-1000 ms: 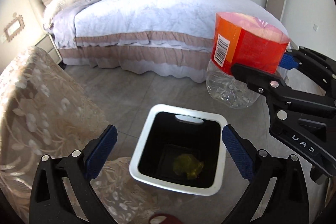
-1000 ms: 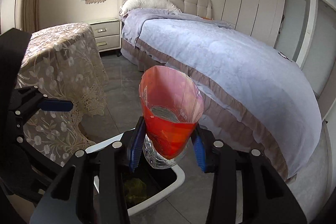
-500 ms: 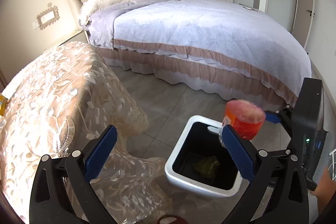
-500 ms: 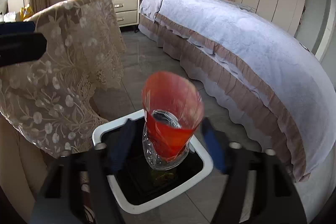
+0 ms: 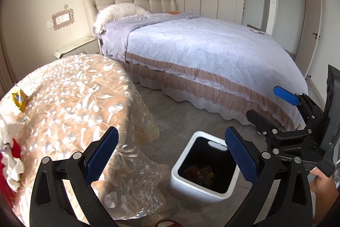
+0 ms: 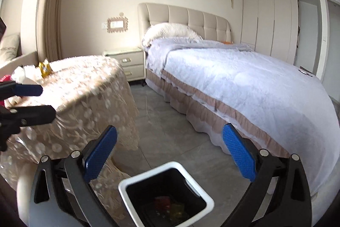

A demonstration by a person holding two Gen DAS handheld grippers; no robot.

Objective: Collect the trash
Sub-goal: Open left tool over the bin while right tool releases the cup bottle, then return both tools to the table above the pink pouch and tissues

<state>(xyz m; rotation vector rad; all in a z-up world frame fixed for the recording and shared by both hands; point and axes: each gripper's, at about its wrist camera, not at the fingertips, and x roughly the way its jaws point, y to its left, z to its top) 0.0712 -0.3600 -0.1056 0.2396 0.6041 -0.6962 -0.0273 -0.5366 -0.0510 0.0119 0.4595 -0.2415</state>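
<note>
A white trash bin [image 5: 182, 180] with a black inside stands on the grey floor beside the table; it also shows in the right wrist view [image 6: 148, 176]. The red-labelled bottle [image 6: 162, 201] lies at its bottom on a yellow wrapper [image 6: 177, 209]. My left gripper [image 5: 171, 153] is open and empty above the table's edge. My right gripper [image 6: 170, 153] is open and empty above the bin; it shows at the right in the left wrist view [image 5: 269, 103]. A yellow wrapper [image 5: 19, 97] and red-and-white crumpled trash [image 5: 11, 154] lie on the table.
A table with a beige lace cloth [image 5: 74, 103] stands left of the bin. A large bed [image 5: 201, 52] with a lilac cover fills the far side. A nightstand [image 6: 129, 63] stands by the headboard. A strip of grey floor [image 5: 170, 107] runs between table and bed.
My right gripper opened and the red-labelled bottle dropped into the bin. Both grippers rose and pulled back, so more of the table shows.
</note>
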